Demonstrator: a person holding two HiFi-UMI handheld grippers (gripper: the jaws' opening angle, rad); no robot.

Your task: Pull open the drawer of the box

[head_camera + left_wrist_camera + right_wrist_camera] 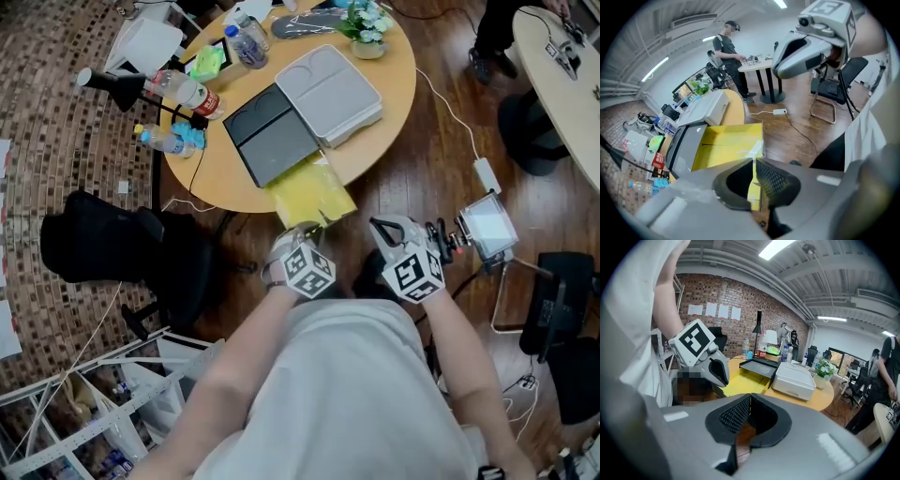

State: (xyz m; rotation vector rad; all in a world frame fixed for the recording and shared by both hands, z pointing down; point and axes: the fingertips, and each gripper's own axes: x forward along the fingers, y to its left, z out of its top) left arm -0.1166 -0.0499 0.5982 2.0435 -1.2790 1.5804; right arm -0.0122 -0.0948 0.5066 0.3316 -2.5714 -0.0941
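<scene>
A dark flat box point(272, 131) lies on the round wooden table point(394, 75). Its yellow drawer point(309, 190) is pulled out and overhangs the table's near edge. My left gripper point(305, 228) is at the drawer's front end, its jaws pinched on the thin yellow front edge. In the left gripper view the drawer point(729, 143) runs back from the left gripper point(753, 164) to the box point(684, 145). My right gripper point(380, 225) hangs over the floor, right of the drawer and apart from it. The right gripper point(750, 399) is shut on nothing.
A pale grey lidded case point(328, 94) lies beside the box. Bottles point(183, 91) and a potted plant point(367, 23) crowd the far side of the table. A black chair point(122, 248) stands on the left. A phone on a stand point(487, 228) and cables are on the right.
</scene>
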